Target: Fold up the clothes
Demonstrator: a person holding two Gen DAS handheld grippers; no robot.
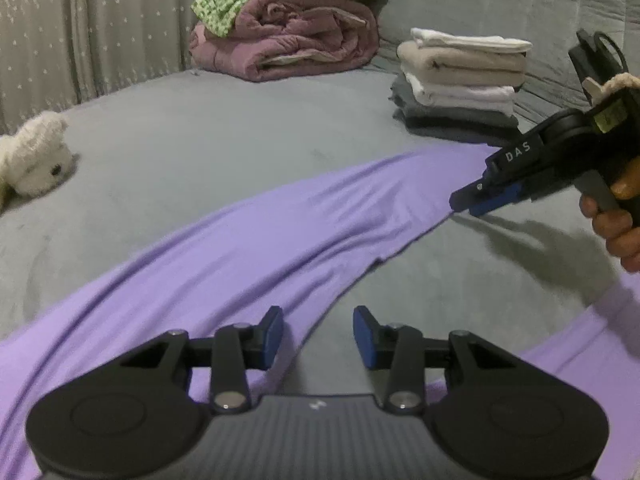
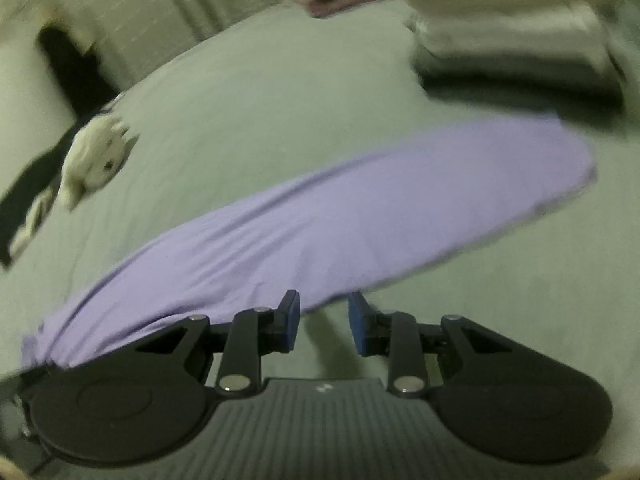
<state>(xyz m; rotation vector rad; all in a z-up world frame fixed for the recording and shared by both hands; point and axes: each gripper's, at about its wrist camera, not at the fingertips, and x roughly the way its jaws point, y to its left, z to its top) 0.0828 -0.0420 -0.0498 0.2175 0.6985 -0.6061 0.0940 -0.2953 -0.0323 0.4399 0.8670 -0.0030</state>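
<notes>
My left gripper points down at the bed, its blue-padded jaws apart with nothing between them; the near edge of the long lilac stretch-fabric garment runs just under the left pad. My right gripper also tilts downward, jaws apart and empty, hovering at the garment's near edge. In the left wrist view the right gripper sits at the cloth's far end, held by a hand; whether its tips touch the fabric I cannot tell. The right wrist view is blurred. The garment lies stretched across the grey bedcover. A stack of folded white, beige and grey clothes stands beyond, a rolled mauve quilt behind, and a white plush toy at the left.
</notes>
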